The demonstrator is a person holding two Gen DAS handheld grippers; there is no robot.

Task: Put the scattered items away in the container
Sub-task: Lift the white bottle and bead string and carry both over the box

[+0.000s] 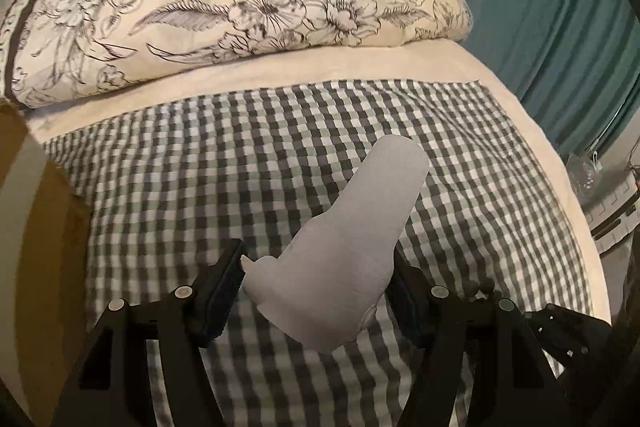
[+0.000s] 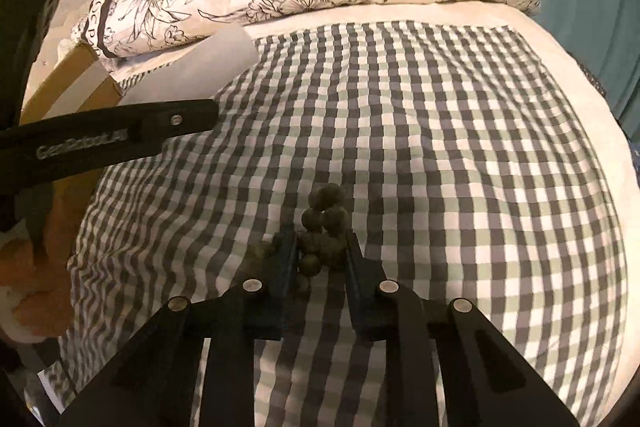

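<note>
A cardboard box [image 1: 24, 163] at nine o'clock in the left wrist view was cut off by the lens rim, its inside unseen. The white object [image 1: 352, 235] hid its own underside and part of the right pad, so contact there could not be told. In the right wrist view, the dark beads [image 2: 324, 231] were blurred, some hidden behind the fingers [image 2: 286, 259].

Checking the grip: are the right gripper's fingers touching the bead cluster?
Touching. The right wrist view shows both fingers pressed against the dark bead cluster.
</note>
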